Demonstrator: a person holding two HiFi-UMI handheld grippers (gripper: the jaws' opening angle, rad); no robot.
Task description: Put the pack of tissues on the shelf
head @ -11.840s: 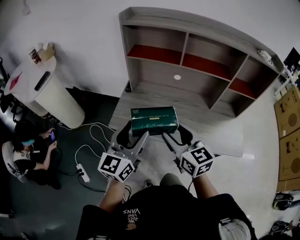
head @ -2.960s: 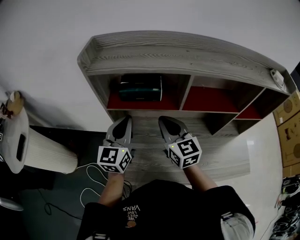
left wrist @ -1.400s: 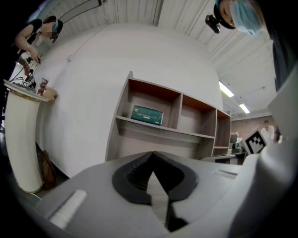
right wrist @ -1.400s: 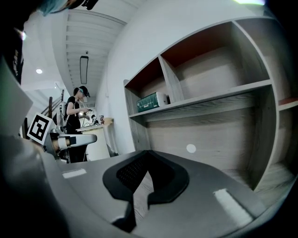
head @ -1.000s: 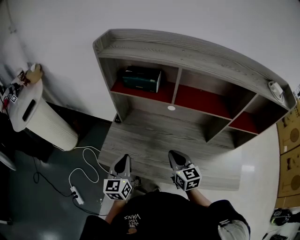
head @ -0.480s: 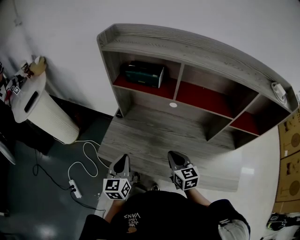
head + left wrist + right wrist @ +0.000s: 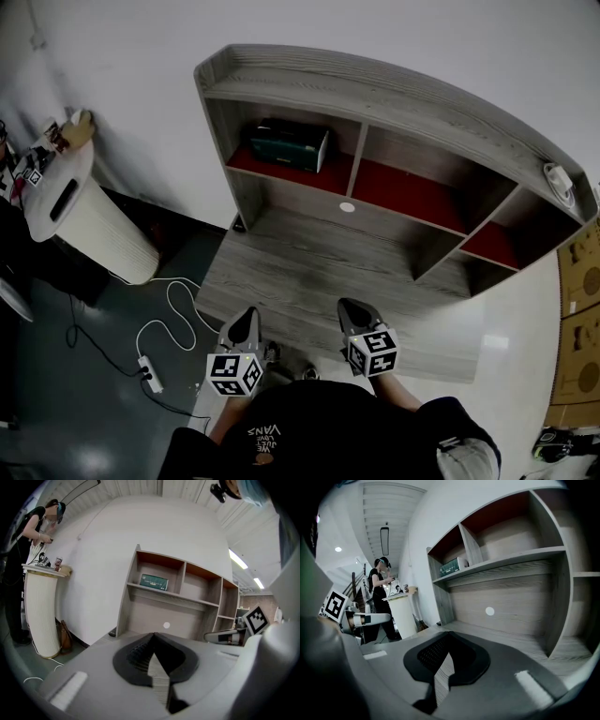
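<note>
The dark green pack of tissues (image 7: 290, 145) lies in the top left compartment of the grey wooden shelf unit (image 7: 375, 89), on its red floor. It also shows small in the left gripper view, pack of tissues (image 7: 153, 581), and in the right gripper view, pack of tissues (image 7: 452, 566). My left gripper (image 7: 245, 325) and right gripper (image 7: 352, 314) are both shut and hold nothing. They hang side by side over the near edge of the desk (image 7: 319, 272), far from the pack.
A white round bin-like stand (image 7: 80, 211) with small items on top is at the left. A cable and power strip (image 7: 150, 375) lie on the dark floor. A person (image 7: 379, 590) stands by the stand. Cardboard boxes (image 7: 581, 319) sit at the right.
Compared with three seconds ago, both grippers have drawn back from the shelf to the desk's near edge. Over the last second they barely shifted. The pack stays in its compartment.
</note>
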